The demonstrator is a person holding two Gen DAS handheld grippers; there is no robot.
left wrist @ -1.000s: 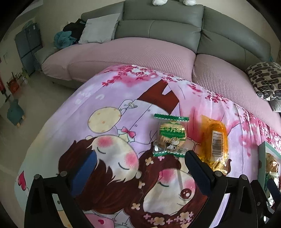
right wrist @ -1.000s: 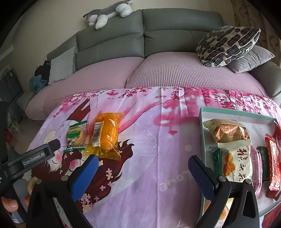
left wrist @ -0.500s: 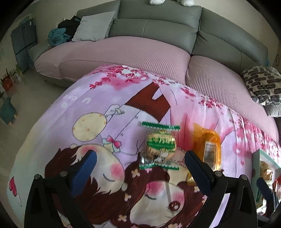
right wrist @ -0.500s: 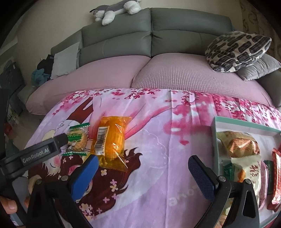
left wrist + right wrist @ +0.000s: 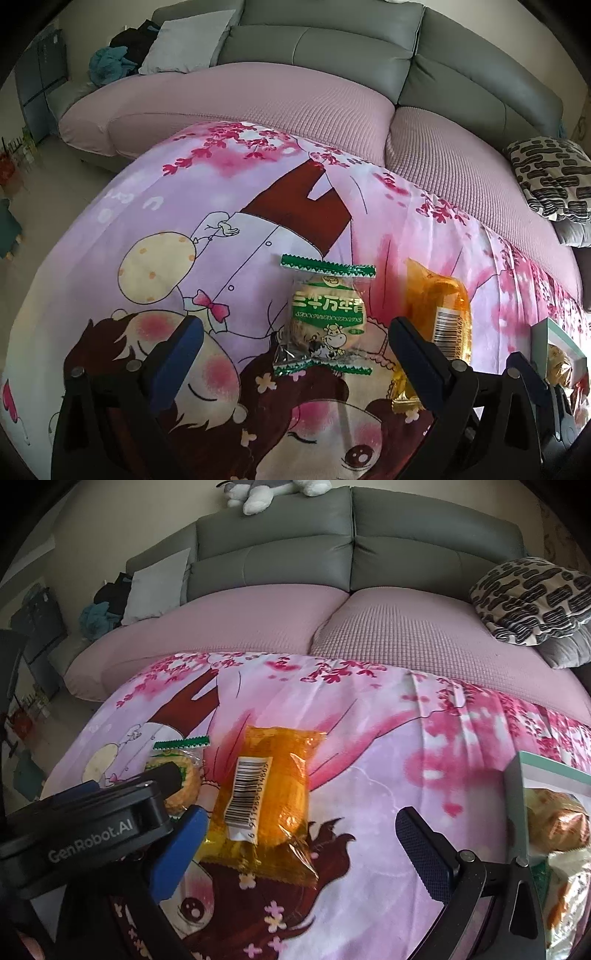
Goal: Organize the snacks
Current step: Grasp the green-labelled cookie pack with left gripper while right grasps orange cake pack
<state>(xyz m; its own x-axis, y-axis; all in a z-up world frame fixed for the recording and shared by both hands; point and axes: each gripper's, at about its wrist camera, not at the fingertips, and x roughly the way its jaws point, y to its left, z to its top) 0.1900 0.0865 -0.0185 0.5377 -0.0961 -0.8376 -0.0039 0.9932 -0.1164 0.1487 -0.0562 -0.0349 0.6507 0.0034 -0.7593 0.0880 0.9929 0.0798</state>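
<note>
A round biscuit in a clear wrapper with green ends (image 5: 327,317) lies on the pink cartoon cloth (image 5: 207,206). My left gripper (image 5: 295,343) is open, its jaws on either side of the biscuit's near end. An orange snack pack with a barcode (image 5: 264,794) lies just right of the biscuit (image 5: 181,771); it also shows in the left wrist view (image 5: 439,317). My right gripper (image 5: 303,842) is open and empty, with the orange pack's near end between its jaws. The left gripper's body (image 5: 88,827) partly hides the biscuit in the right wrist view.
A teal-rimmed tray (image 5: 517,801) holding several wrapped snacks (image 5: 557,819) sits at the right edge of the cloth. Behind the table is a grey sofa with pink covers (image 5: 369,638), a patterned cushion (image 5: 532,598) and a plush toy (image 5: 273,491).
Both grippers moved forward and left toward the snacks. The biscuit now sits between my left jaws and the orange pack between my right jaws. The tray slid toward the right edge.
</note>
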